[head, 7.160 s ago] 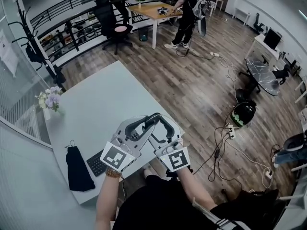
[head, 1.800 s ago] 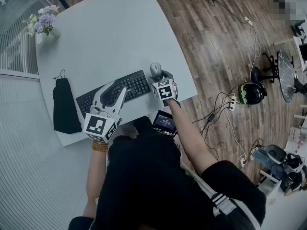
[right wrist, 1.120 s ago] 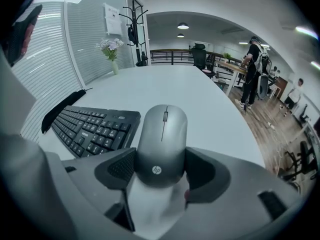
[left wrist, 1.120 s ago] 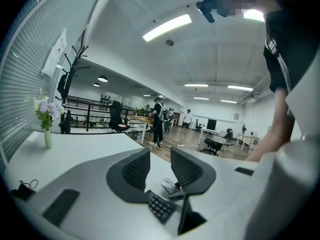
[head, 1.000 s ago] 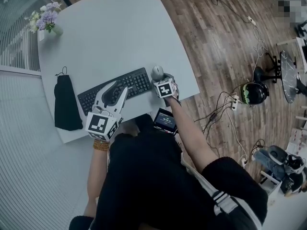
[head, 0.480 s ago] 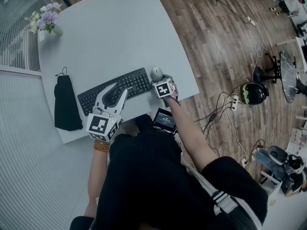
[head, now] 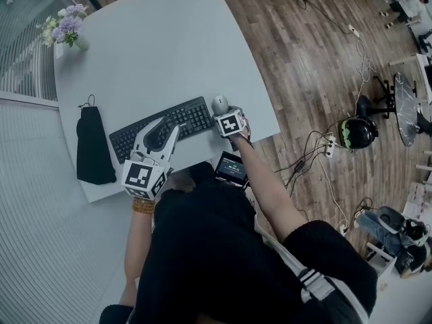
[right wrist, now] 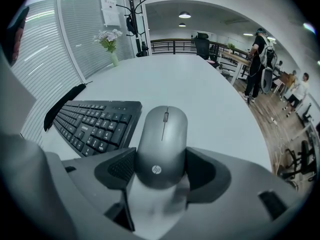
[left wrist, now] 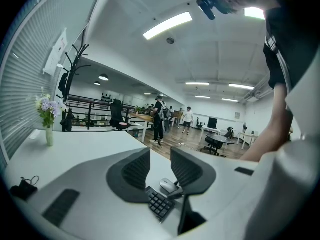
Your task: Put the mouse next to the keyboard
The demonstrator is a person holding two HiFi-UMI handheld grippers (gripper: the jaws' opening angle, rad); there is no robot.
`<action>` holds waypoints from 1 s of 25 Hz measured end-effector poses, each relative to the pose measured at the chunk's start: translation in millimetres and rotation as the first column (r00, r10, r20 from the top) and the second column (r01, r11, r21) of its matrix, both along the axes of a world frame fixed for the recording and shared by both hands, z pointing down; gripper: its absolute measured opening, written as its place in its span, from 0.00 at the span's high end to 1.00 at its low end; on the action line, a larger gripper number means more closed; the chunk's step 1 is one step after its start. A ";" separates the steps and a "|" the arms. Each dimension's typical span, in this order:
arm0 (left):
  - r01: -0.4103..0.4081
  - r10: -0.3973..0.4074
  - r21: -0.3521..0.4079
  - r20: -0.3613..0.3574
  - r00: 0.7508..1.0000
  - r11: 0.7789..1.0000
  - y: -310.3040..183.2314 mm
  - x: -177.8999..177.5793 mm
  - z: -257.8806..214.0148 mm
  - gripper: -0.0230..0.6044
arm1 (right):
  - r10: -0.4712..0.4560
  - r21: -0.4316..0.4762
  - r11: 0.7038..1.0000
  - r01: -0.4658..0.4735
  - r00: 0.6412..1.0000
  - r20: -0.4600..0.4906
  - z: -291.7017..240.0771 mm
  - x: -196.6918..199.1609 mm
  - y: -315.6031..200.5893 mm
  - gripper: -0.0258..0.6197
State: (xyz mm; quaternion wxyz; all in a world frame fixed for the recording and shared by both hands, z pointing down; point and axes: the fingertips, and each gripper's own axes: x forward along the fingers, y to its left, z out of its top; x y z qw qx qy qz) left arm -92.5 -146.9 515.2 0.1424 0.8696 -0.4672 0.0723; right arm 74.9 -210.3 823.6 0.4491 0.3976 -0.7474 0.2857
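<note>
A grey mouse (head: 220, 103) lies on the white table (head: 148, 52), just right of the black keyboard (head: 192, 117). My right gripper (head: 223, 111) points steeply down from the near side. Its jaws are shut on the mouse (right wrist: 162, 139), and both pads press the mouse's rear flanks. The keyboard's (right wrist: 95, 124) right end sits a small gap to the mouse's left. My left gripper (head: 167, 124) hovers over the keyboard's near edge. It is open with nothing between its fingers. In the left gripper view, the keyboard's corner (left wrist: 159, 203) and the mouse (left wrist: 169, 185) show beyond its jaws (left wrist: 160, 166).
A black pouch (head: 93, 146) lies left of the keyboard. A vase of flowers (head: 64, 32) stands at the table's far left corner. A small lit screen (head: 231, 169) sits at the person's lap below the near table edge. Wooden floor with cables lies to the right.
Since the oldest frame the head view has tipped down onto the desk and the grippers have spread apart. Over the last second nothing has visibly moved.
</note>
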 end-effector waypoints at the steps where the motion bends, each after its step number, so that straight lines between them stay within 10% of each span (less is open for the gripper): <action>1: 0.000 0.000 0.000 -0.001 1.000 1.000 -0.3 0.6 -0.1 0.77 | -0.001 -0.001 1.000 0.001 1.000 0.000 0.5 0.1 -0.8 0.49; 25: 0.009 -0.009 -0.002 -0.007 1.000 1.000 0.3 3.1 1.3 0.77 | -0.015 0.003 1.000 0.015 1.000 -0.004 0.6 -0.2 -5.0 0.48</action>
